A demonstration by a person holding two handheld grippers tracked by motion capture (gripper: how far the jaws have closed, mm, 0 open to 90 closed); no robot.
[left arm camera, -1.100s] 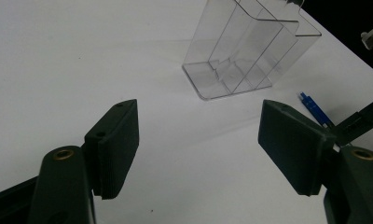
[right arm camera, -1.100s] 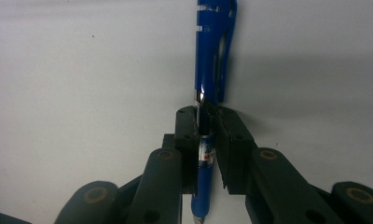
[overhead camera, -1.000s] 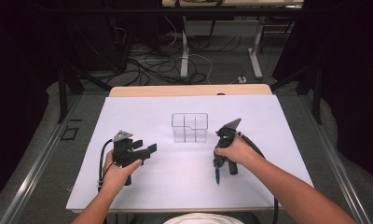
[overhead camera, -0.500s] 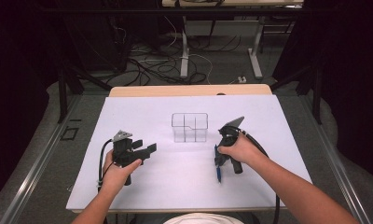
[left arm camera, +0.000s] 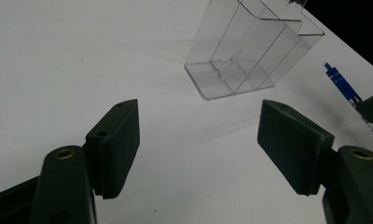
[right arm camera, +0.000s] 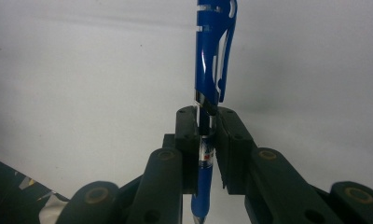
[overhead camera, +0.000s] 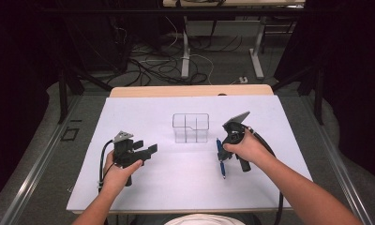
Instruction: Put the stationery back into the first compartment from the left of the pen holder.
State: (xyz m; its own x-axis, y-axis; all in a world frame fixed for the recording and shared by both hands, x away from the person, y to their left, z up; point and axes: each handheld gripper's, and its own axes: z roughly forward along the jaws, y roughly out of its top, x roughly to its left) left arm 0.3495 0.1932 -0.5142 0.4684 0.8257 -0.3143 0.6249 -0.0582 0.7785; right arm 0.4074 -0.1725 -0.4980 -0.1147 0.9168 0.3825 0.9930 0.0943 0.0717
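Right gripper (right arm camera: 207, 140) clamped on a blue pen (right arm camera: 211, 70), lower tip cut off below the jaws; left gripper (left arm camera: 198, 144) spread wide, holding nothing. Clear divided organizer (overhead camera: 191, 127) between them on the white table (overhead camera: 129, 112), seemingly empty

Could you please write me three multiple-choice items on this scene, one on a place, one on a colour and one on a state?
1. Where does the clear organiser stand?
A. Between the two grippers, farther from the person
B. At the table's near edge
C. On the floor

2. What colour is the pen?
A. Red
B. Blue
C. Green

3. How does the left gripper stand?
A. Shut on the pen
B. Shut on the organiser
C. Open, holding nothing

Answers: 1 A, the high view shows it mid-table beyond both hands. 2 B, its barrel is blue in the right gripper view, clamped in the right gripper. 3 C, its jaws stand wide apart over the white table.
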